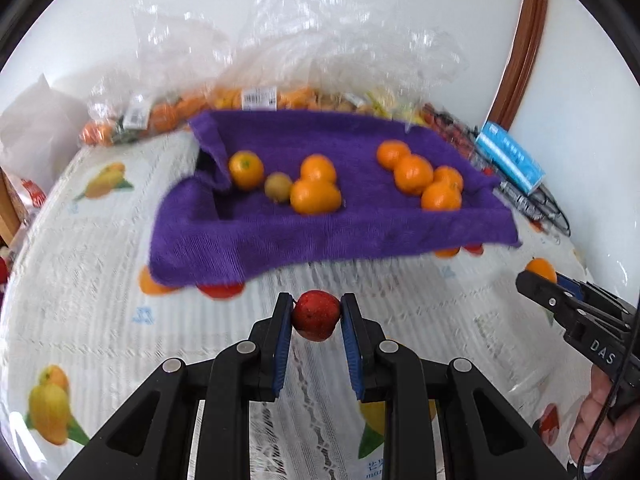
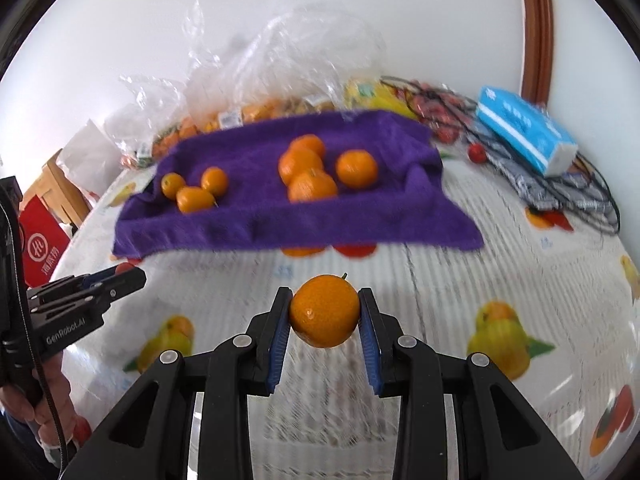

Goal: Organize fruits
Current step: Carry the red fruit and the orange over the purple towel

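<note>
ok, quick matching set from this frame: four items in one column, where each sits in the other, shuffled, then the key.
Items:
1. red fruit
2. orange
3. purple towel
4. blue tissue pack

Places:
A. spread on the table, holding fruit
B. clamped in the right gripper
C. far right, near the cables
D. clamped in the left gripper

Pairs: 1-D, 2-B, 3-A, 4-C

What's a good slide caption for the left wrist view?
Left claw grips a small red fruit above the tablecloth, facing oranges on a purple towel.
</note>
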The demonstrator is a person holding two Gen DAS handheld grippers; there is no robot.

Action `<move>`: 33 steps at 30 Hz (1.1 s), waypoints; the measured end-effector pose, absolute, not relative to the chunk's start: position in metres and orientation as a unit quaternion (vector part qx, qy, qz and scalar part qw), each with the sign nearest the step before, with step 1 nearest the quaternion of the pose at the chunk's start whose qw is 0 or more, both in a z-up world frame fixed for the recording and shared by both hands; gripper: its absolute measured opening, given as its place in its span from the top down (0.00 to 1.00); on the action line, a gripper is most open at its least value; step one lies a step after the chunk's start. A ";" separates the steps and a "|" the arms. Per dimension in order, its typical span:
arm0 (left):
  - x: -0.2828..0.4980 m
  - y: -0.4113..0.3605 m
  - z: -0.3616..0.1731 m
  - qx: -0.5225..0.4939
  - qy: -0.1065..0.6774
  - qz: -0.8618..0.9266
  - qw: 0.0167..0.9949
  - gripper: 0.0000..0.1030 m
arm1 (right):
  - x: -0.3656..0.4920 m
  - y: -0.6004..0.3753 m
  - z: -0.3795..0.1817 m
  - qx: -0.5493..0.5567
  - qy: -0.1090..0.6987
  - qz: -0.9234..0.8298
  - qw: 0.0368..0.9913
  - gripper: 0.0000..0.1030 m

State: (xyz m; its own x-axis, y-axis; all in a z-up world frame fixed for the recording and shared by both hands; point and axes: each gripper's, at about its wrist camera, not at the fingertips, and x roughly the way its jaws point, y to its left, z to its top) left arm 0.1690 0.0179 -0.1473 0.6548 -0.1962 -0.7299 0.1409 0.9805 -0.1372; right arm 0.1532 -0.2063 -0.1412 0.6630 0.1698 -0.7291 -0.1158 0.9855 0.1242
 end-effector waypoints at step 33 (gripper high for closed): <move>0.284 0.021 -0.123 -0.067 0.357 -0.056 0.930 0.77 | 0.288 -0.196 -0.118 0.044 0.345 0.110 0.931 0.68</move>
State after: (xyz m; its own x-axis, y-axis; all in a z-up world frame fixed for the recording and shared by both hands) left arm 0.2842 0.0207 -0.1227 0.7391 -0.1521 -0.6562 0.0566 0.9847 -0.1645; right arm 0.2880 -0.1963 -0.1179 0.7376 0.2360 -0.6327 -0.1752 0.9717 0.1582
